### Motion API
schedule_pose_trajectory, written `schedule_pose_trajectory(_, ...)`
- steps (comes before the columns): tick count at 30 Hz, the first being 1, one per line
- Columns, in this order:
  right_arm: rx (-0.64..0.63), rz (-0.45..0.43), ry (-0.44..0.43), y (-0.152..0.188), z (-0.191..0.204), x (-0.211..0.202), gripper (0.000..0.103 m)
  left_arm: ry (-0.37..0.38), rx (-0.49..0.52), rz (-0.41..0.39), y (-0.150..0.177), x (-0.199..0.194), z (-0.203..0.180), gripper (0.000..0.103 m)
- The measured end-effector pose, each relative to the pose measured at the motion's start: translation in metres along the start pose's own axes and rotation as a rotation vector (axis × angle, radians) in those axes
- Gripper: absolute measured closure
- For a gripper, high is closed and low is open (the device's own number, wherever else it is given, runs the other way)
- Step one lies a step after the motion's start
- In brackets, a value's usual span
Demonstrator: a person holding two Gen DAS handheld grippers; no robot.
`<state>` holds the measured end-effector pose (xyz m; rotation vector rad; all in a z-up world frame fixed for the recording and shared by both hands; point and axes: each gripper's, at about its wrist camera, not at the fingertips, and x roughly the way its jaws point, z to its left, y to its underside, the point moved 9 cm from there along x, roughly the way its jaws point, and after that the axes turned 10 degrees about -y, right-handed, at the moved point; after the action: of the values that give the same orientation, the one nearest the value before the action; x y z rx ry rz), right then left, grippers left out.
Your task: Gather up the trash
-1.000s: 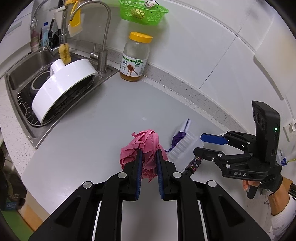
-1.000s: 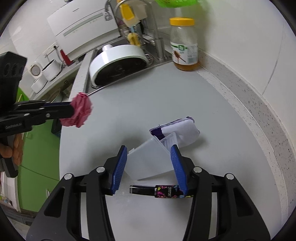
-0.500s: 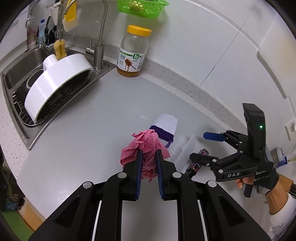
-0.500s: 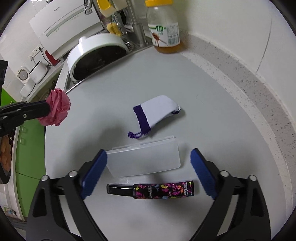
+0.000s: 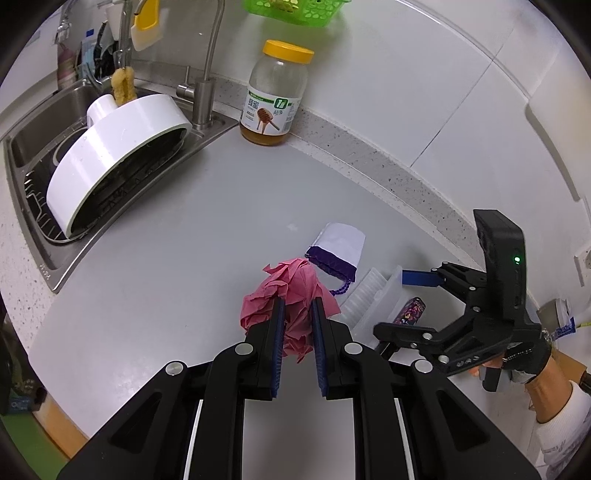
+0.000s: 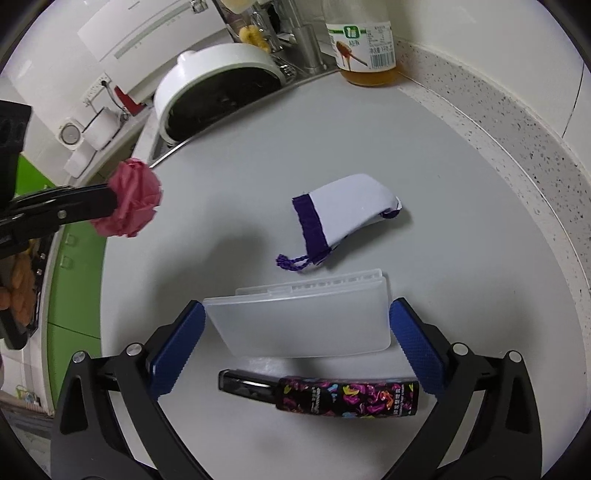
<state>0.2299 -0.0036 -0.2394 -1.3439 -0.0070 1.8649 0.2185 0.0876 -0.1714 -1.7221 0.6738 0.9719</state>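
My left gripper [image 5: 297, 301] is shut on a crumpled pink paper ball [image 5: 291, 284], held above the grey counter [image 5: 177, 236]; the right wrist view shows the ball [image 6: 133, 203] at the left. My right gripper [image 6: 297, 308] is low over the counter, its jaws opening wide. A clear plastic box [image 6: 303, 325] lies flat between the blue pads [image 6: 410, 339], and neither pad presses on it. In front of the box lies a black tube with a colourful print [image 6: 332, 397]. A white pouch with a purple band and cord [image 6: 351, 210] lies just beyond.
A honey jar [image 5: 275, 96] stands against the speckled back ledge. At the left a steel sink [image 5: 33, 122] holds a big white round vessel [image 5: 118, 147] beside the tap [image 5: 207, 74]. A green basket [image 5: 295, 9] hangs on the wall tiles.
The right gripper's jaws spread wide and let go of the clear box, which went from tilted up to lying flat. That gripper sank a little. The left still holds the pink paper.
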Motion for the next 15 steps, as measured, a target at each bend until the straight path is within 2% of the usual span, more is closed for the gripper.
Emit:
schedule_pose_trajectory(3,-0.023,-0.007,-0.001,0.001,0.007,-0.010,0.011,0.004,0.002,-0.007,0.000,-0.002,-0.001,0.088)
schedule_pose_trajectory(6,-0.035,-0.017,0.013,0.001,0.009,-0.020,0.027,0.008,0.006,-0.013,0.000,-0.005,-0.005,0.088)
schedule_pose_trajectory(8,-0.046,-0.027,0.019,0.001,0.011,-0.030,0.041,0.010,0.008,-0.017,0.000,-0.007,-0.008,0.088)
schedule_pose_trajectory(10,-0.060,-0.035,0.014,0.001,0.016,-0.038,0.050,0.011,0.011,-0.023,0.000,-0.011,-0.011,0.088)
schedule_pose_trajectory(15,-0.117,-0.035,-0.006,0.001,0.038,-0.048,0.057,0.011,0.016,-0.041,0.003,-0.022,-0.017,0.088)
